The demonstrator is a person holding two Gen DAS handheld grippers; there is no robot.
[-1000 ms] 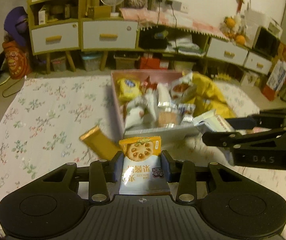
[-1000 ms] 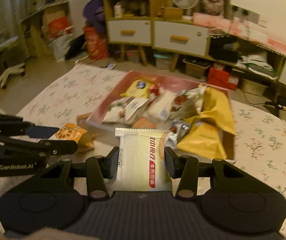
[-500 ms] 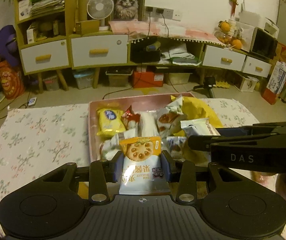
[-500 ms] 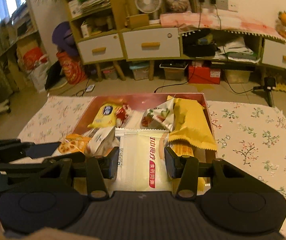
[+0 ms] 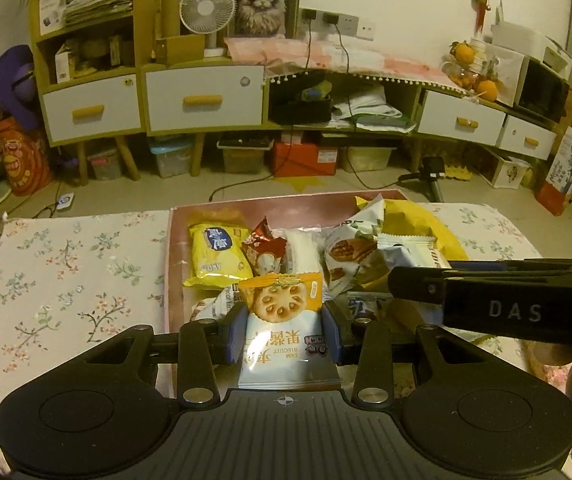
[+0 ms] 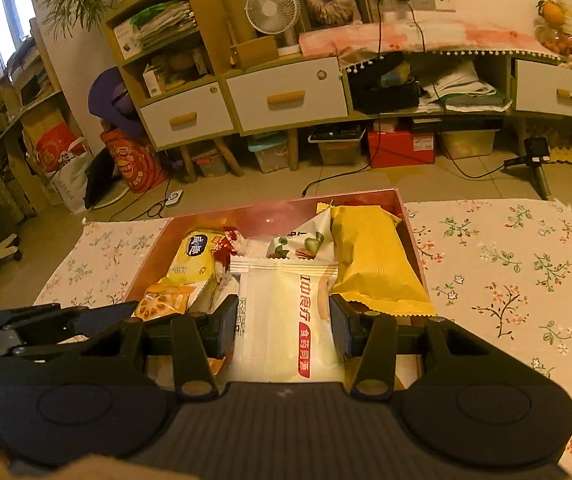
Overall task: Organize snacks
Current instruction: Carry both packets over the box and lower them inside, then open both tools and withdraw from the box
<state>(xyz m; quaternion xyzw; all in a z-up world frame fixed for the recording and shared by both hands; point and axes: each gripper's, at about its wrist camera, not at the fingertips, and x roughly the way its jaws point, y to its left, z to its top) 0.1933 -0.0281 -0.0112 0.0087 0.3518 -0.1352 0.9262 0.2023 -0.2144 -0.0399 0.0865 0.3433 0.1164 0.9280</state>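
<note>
Left fingers point(image 5: 284, 334) pinching glossy jam biscuit packet point(image 5: 286, 336), right fingers point(image 6: 284, 328) gripping flat crinkle-edged white sachet point(image 6: 286, 316), over pink box point(image 6: 406, 216)

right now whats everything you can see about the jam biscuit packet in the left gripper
The jam biscuit packet is a glossy plastic pouch, sealed: orange top with a crimped edge and a picture of a round biscuit, white lower half printed JAM BISCUIT. It stands upright between the left gripper pads, which press its sides, above the near end of the pink box of snacks. The right wrist view shows its orange end.
</note>
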